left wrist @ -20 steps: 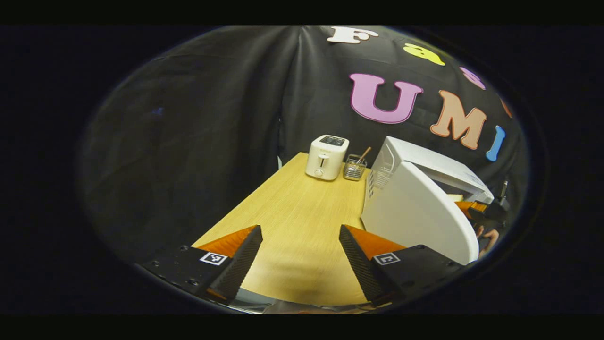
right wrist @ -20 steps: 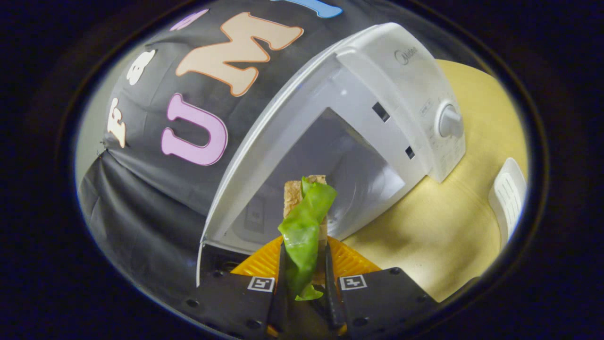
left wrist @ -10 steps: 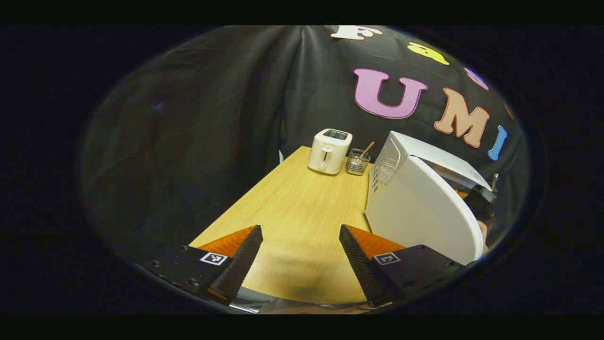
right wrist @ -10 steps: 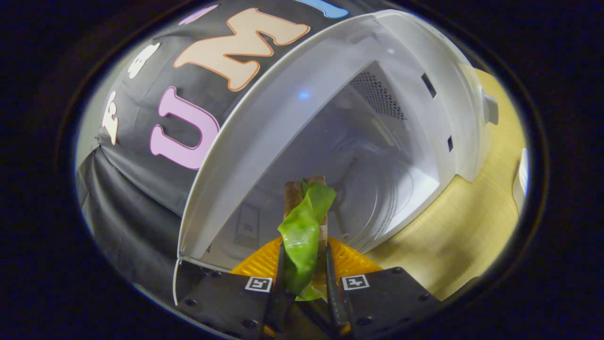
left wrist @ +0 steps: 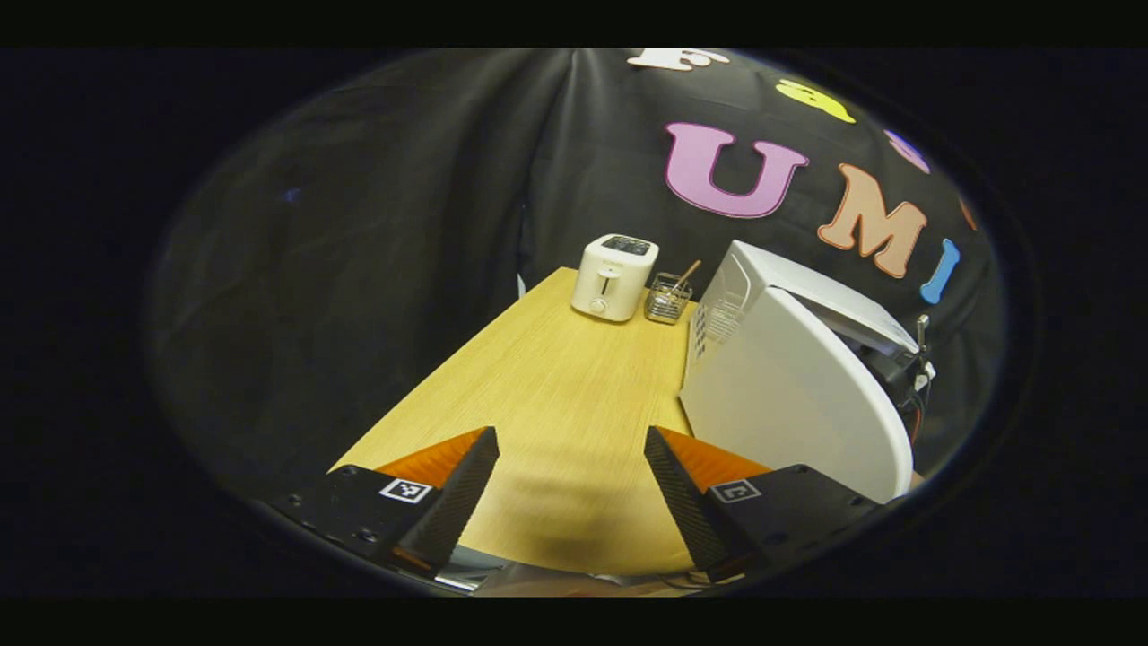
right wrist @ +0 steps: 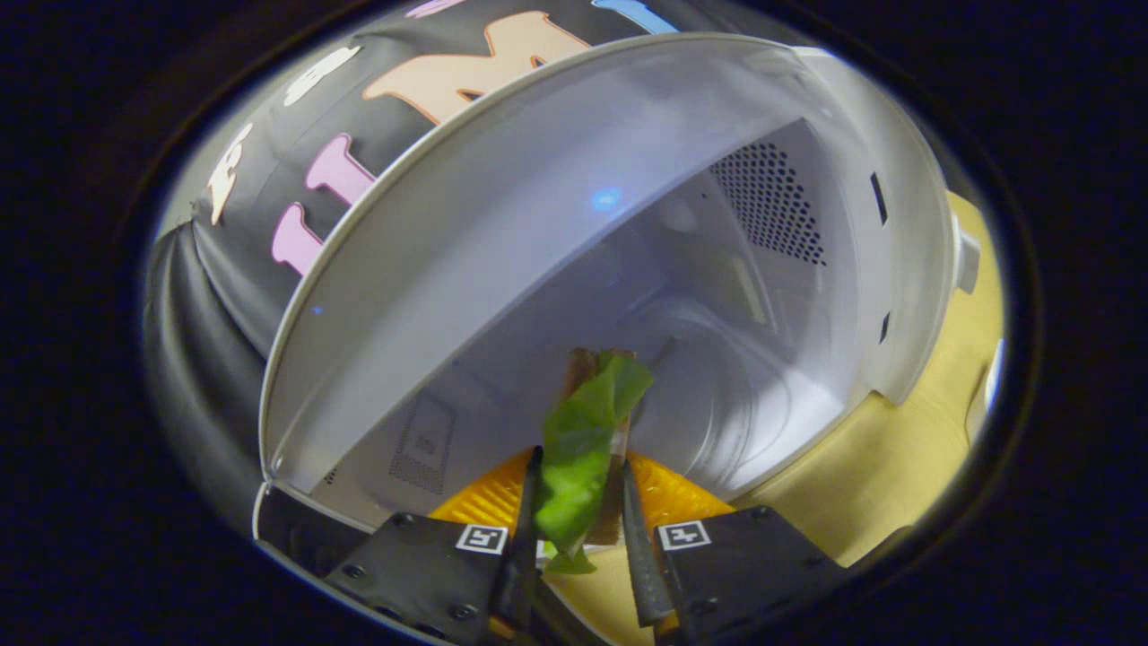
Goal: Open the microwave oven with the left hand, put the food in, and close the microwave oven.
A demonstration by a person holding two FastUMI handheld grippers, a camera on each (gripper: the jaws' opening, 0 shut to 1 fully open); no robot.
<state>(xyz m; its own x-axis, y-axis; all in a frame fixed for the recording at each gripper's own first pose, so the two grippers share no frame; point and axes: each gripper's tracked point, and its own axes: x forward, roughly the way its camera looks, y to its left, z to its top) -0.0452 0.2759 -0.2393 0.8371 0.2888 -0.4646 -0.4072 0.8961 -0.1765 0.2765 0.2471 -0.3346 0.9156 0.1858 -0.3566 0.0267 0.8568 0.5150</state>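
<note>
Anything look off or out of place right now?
Only minor: the lettuce leaf droops loose from the sandwich and hangs past the shut right gripper, so it could slip off on release. Otherwise the microwave door stands open, and the table looks tidy.

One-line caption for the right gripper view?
Right claw shut on food, at the open microwave cavity.

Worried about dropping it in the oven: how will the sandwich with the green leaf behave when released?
The green leaf droops past the bread, so it is likely floppy and may slide off. The stack looks light and, gripped on edge by the right gripper, would probably topple flat.
</note>
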